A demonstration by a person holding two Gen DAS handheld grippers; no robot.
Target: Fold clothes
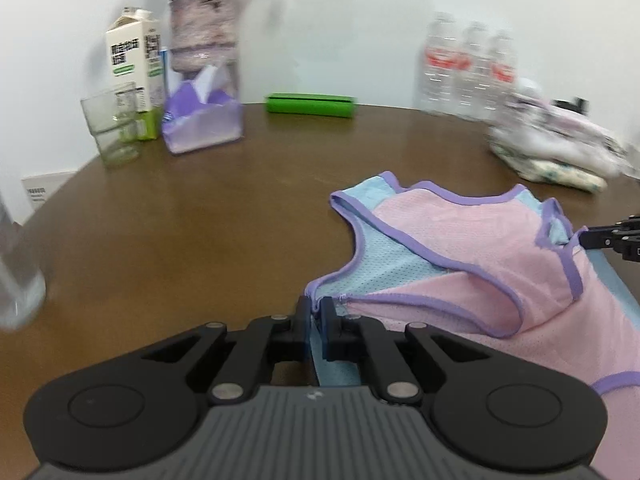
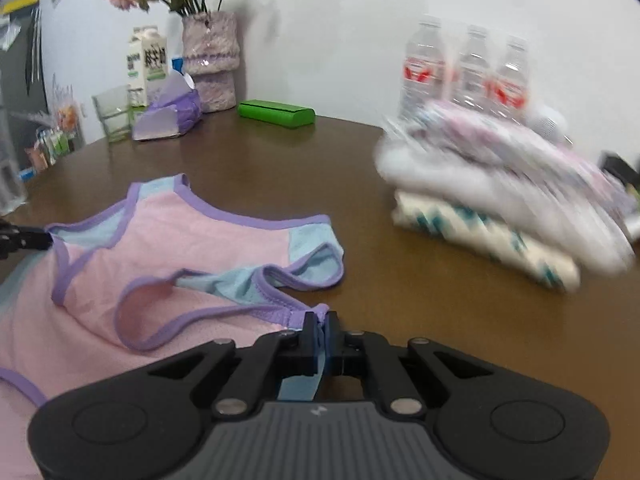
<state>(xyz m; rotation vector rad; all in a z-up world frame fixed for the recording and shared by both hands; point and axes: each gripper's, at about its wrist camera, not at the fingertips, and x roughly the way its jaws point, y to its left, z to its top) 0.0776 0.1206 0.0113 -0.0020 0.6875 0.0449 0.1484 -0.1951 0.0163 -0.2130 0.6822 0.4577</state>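
While flat on the table point(image 1: 200, 220), pink vest point(image 1: 460, 248) edge pinched in left claw point(image 1: 316, 312) and right claw point(image 2: 320, 322).

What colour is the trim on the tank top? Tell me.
Purple, edging the pink and light-blue mesh tank top; the right wrist view shows it best.
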